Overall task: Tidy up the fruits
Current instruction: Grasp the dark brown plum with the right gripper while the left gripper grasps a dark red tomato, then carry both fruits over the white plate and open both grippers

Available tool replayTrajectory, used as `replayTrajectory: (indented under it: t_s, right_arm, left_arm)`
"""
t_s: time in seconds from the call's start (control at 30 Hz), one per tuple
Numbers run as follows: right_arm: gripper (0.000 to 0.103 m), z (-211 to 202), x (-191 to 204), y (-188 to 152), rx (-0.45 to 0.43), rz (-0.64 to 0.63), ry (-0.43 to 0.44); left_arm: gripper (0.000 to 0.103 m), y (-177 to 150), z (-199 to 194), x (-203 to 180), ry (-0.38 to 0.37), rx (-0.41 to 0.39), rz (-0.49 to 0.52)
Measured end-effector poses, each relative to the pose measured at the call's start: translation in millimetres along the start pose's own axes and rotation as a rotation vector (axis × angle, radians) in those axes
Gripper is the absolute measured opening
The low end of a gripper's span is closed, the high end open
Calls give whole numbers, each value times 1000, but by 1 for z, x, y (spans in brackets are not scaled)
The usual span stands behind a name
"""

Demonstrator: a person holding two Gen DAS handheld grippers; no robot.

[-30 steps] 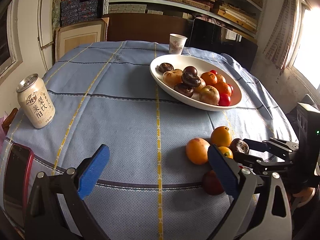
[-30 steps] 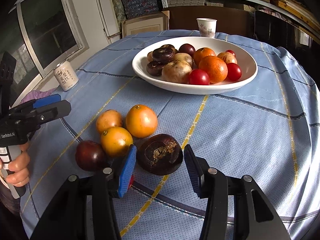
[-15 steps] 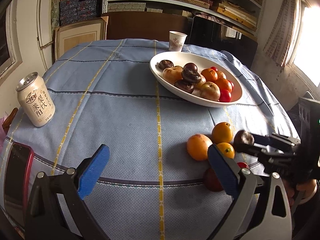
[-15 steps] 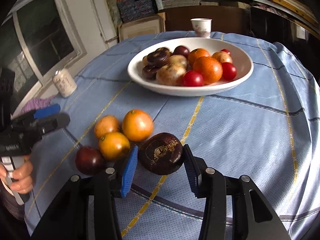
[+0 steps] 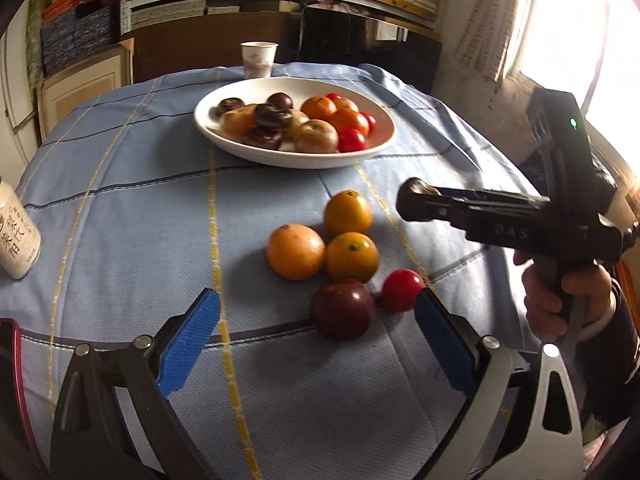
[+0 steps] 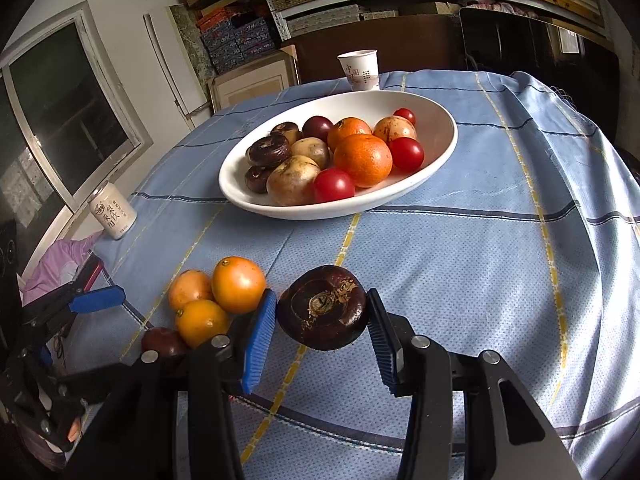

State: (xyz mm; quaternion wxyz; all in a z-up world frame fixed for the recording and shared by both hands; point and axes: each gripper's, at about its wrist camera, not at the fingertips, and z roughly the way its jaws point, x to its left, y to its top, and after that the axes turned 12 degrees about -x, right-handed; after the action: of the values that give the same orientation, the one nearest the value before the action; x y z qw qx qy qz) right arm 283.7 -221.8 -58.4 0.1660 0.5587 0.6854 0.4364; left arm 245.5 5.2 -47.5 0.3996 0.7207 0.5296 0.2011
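While left gripper (image 5: pixel 316 342) jaws narrow empty, right gripper (image 6: pixel 322 330) jaws pinch dark fruit (image 6: pixel 323 307).

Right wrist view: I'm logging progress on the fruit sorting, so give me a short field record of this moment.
held: dark brown fruit, clamped by right gripper fingers, above the cloth
left gripper: jaws closing, nothing between them, over purple fruit
loose on tablecloth: three oranges, purple fruit, cherry tomato
bowl: mixed fruit inside
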Motion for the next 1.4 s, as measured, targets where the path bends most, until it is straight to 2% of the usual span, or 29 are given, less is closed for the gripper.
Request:
replayTrajectory:
  t_s: [0.07,0.17,0.53,0.77,1.17,1.3,1.4]
  right_arm:
    - [46,-1,0,0,-1,-1,1]
    - [46,-1,0,0,-2,-3,0]
    - [46,-1,0,0,-2,-6,0]
    - [46,-2,1,0,-7,-10,-6]
    - [46,-14,0,5,-55,-35,-15]
    - [46,-22,-1,16,-74,-34,3]
    - [46,-23,-1,30,-95,-39,14]
  left_arm:
    - [79,-2,4,-5,-17,17,16]
    - [66,-5,9,-6,-33,44,17]
    - [45,-11,17,-9,-46,79,28]
    - [39,-12,19,-9,-50,88,29]
    - [38,-9,7,-5,-82,62,-2]
    - [38,7,-4,4,-135,43,-41]
    - [38,28,-4,12,-124,25,-37]
